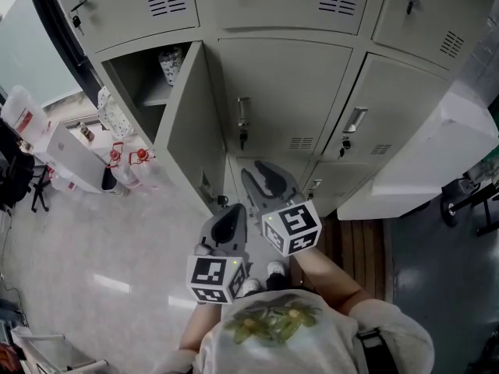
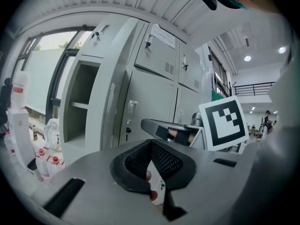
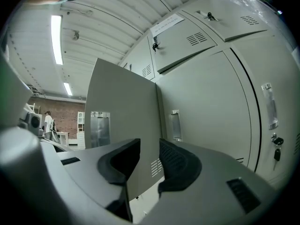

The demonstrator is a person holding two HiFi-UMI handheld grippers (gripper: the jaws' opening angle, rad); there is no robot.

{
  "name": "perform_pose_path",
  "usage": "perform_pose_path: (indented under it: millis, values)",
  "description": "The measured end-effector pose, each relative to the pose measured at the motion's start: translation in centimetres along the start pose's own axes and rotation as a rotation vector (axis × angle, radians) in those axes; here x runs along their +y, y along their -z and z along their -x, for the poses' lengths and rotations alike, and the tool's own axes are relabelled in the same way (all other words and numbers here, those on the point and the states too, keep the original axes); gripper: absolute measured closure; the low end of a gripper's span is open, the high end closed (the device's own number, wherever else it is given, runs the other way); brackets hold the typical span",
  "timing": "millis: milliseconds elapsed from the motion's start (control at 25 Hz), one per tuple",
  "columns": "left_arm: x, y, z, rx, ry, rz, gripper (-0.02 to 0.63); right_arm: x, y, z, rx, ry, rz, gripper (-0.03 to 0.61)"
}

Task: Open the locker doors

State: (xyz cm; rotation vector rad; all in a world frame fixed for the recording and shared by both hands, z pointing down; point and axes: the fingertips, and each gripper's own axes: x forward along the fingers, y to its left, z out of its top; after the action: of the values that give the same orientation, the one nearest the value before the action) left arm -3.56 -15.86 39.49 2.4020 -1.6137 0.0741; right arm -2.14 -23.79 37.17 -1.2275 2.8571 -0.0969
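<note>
Left door (image 1: 191,123) stands out in front of middle door (image 1: 288,100); right door (image 1: 390,107) is beside that. Bottles (image 1: 129,166) on floor (image 1: 101,248), left of lockers (image 1: 273,6).

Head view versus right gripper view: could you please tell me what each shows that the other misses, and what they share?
Only the head view shows the left gripper, the inside of the open compartment and the red-capped bottles on the floor. Only the right gripper view shows the ceiling strip light and a far brick wall. Both show the right gripper with its jaws apart, the swung-open locker door and the closed door beside it.
</note>
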Motion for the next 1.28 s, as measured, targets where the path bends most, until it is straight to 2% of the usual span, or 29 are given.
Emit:
perform_pose_path:
  millis: [640,880,1280]
  values:
    - [1.3,-0.3,-1.3,0.025,-0.039,-0.007,0.584,-2.1,-1.5,-5.7,-0.004,-0.044,0.016,0.409]
    - [1.4,-0.2,-1.5,0.021,-0.052,-0.026,0.584,-3.4,-1.2,-7.9,0.014,-0.025,0.018,0.403]
    - [2.2,-0.3,-1.7,0.030,-0.059,-0.013,0.584,-5.2,-0.4,-10.8,0.035,0.051,0.037,0.403]
